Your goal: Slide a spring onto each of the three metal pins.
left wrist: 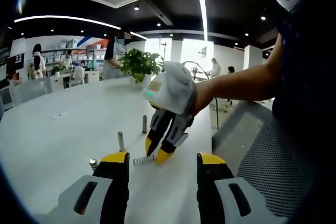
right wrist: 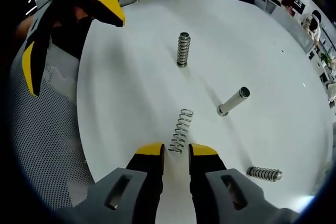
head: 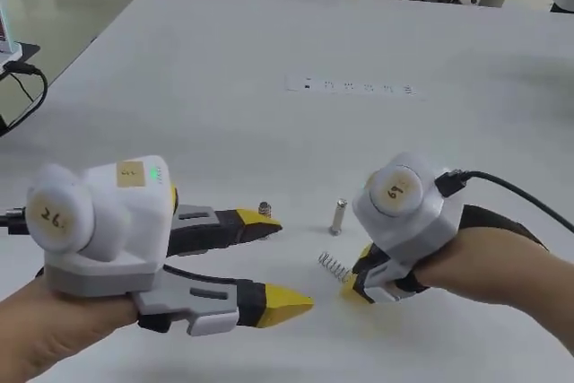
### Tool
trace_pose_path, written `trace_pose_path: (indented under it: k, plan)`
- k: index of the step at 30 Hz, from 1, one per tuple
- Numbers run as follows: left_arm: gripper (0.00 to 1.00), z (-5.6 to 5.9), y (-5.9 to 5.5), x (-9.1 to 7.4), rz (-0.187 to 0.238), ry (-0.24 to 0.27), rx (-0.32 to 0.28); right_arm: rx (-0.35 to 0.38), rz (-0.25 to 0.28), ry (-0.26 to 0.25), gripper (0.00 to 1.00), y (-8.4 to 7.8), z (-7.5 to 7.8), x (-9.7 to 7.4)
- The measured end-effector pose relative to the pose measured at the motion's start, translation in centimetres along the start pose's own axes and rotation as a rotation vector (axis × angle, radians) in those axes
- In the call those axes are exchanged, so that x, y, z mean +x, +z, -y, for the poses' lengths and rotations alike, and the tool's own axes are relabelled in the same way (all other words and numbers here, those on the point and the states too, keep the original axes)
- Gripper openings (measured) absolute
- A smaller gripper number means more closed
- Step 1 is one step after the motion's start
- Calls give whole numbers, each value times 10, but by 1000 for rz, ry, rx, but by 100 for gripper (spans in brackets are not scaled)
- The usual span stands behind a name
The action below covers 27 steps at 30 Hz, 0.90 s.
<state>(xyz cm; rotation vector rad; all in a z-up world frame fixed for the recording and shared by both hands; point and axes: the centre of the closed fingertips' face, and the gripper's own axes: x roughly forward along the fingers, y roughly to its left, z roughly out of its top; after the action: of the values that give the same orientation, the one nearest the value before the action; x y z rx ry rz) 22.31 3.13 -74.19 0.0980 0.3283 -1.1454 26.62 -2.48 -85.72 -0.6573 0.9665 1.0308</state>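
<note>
Head view: left claw [head: 289, 265] is released, jaws wide, above the table [head: 269, 60].
Left gripper view: right claw [left wrist: 156, 153] sits at the loose spring [left wrist: 140, 159].
Right gripper view: right claw is narrowly parted, with the spring's near end between its tips, unclamped. A bare pin [right wrist: 233, 100] stands nearby.

The round white cap [head: 56, 214] on the left gripper [head: 289, 264] is showing a handwritten 26, the round tan sticker [head: 397, 190] on the right gripper [head: 352, 275] is showing 19, and the small printed marks [head: 354, 87] on the white table [head: 224, 60] are coming out too blurred to read
</note>
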Motion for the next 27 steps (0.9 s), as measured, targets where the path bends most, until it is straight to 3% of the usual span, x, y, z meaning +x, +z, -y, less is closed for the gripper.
trace_pose_path:
  k: [8, 22, 27]
  plan:
    - [46, 1, 1, 0, 0, -1, 1, 19, 7, -10, 13, 3, 3, 0]
    - [45, 0, -1, -1, -8, 1, 2, -13, -3, -17, 8, 0, 6, -4]
    - [44, 0, -2, 0, -16, -1, 9, -3, 17, 27, 8, 2, 0, -14]
